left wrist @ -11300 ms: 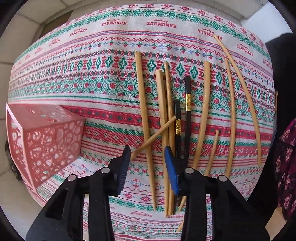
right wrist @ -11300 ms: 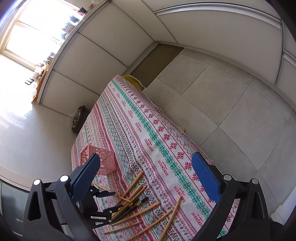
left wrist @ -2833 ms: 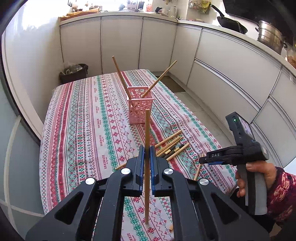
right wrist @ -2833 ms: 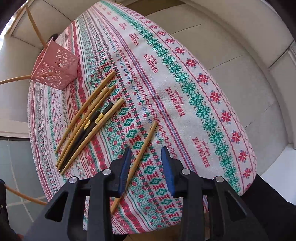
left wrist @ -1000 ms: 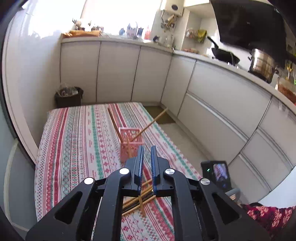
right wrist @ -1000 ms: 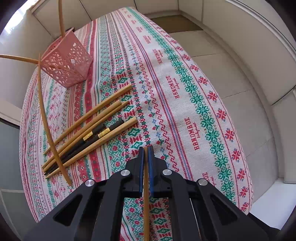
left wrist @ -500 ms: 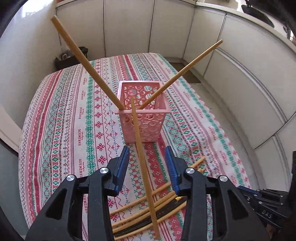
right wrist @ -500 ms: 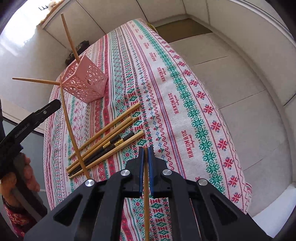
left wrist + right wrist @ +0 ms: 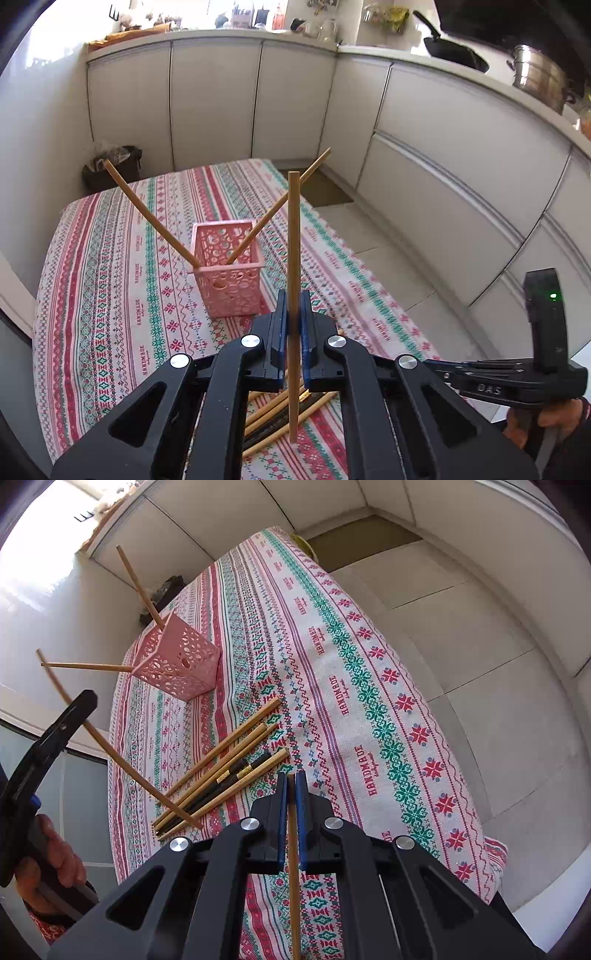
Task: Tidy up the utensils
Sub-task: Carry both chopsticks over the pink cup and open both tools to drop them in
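The left gripper (image 9: 291, 325) is clenched on a bamboo chopstick (image 9: 293, 258), its blue pads pressing the stick from either side; the stick stands upright through the jaws, most of it rising above them and a shorter part hanging below, which looks like a deliberate hold, since an upright stick can be lowered end-first into the holder; the pink basket (image 9: 229, 275) sits ahead of this gripper and slightly to its left, on the patterned tablecloth (image 9: 110, 295).

The right gripper (image 9: 291, 805) is likewise shut on a second chopstick (image 9: 293, 886); this one runs back along the jaws toward the camera with only its tip showing between the pads, so it probably needs tilting upright before it goes in.

Two chopsticks already lean in the basket, splayed apart in a V against opposite rims; they are longer than the basket is deep, so they tip outward.

The loose chopsticks (image 9: 229, 768) lie ahead of the right gripper and to its left, side by side and nearly parallel, all slanted the same way; most are pale bamboo, plain and slim; two look dark with gold bands near one end.

My judgement: the sorting is partly done, with the left stick next to go in.
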A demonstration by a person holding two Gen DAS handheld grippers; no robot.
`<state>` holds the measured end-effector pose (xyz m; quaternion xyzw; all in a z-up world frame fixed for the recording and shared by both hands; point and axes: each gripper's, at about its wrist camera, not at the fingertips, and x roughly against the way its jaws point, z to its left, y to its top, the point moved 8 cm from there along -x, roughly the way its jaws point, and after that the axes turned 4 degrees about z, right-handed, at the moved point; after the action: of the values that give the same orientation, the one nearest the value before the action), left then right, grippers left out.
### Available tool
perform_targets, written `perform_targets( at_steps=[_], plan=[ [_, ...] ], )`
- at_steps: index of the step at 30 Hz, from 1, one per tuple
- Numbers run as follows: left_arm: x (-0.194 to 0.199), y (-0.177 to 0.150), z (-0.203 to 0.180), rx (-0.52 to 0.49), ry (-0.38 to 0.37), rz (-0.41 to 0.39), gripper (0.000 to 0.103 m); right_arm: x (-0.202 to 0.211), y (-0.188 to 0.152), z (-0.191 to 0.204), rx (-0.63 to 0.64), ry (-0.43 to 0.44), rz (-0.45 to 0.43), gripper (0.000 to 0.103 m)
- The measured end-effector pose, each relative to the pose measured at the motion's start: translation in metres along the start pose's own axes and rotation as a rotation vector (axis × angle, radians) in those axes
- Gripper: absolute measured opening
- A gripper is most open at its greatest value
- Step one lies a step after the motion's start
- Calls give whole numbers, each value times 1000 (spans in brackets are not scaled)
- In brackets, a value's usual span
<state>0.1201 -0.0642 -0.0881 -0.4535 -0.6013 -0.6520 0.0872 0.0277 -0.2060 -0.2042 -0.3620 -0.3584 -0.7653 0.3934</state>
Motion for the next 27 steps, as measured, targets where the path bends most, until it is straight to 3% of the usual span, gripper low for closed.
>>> perform_targets(
  at_steps=[4,15,27],
  plan=[
    [23,7,-8,1,-18,-71,5,25,2,14,36,9,-66,5],
    [75,17,-13,5,-29,-168,5,96,-1,48,180,4,-217,5],
    [119,66,-14,-24,62,-234,5,164,24,80,248,54,-327,5]
  ],
)
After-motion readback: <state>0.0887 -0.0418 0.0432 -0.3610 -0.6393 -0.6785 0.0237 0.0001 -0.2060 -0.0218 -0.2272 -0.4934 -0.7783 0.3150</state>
